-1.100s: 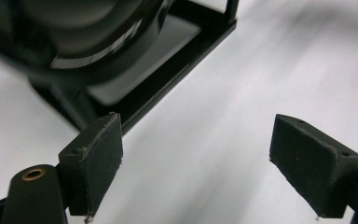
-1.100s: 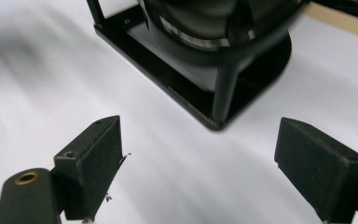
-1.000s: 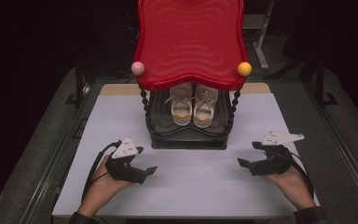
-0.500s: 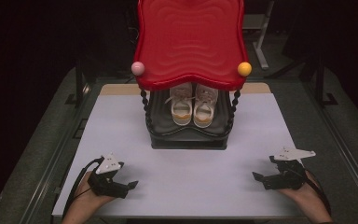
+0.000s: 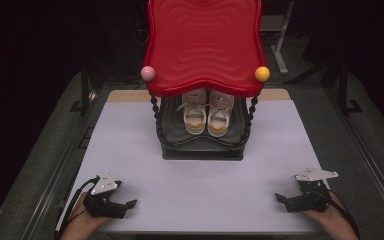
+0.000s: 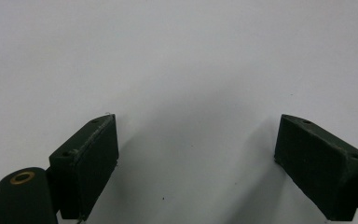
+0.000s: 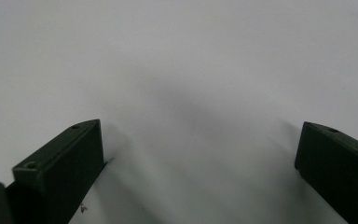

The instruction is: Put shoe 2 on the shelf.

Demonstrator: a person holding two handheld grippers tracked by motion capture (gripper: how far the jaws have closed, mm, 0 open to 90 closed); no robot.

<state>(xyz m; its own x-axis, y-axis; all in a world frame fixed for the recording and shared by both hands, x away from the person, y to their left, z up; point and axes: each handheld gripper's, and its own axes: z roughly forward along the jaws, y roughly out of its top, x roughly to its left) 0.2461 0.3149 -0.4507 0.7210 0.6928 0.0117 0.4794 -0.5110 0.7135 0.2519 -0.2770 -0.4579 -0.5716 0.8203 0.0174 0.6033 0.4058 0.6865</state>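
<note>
A pair of pale sneakers (image 5: 206,112) stands side by side on the black lower shelf (image 5: 202,145) of a small stand, under its wavy red top (image 5: 204,45). Low over the white table board near its front left corner, my left gripper (image 5: 126,207) is open with its jaws wide and only bare board between them (image 6: 196,140). My right gripper (image 5: 282,201) sits near the front right corner, also low over the board. Its jaws have just been opening and now stand wide with nothing between them (image 7: 200,154). Both grippers are well short of the stand.
The stand sits mid-table on the white board (image 5: 200,175), with beaded black posts, a pink ball (image 5: 148,73) and a yellow ball (image 5: 262,74) at the red top's front corners. Dark floor and metal frames surround the table.
Both hands have drawn back toward the table's near edge and sunk closer to the board, each drifting outward toward its own corner.
</note>
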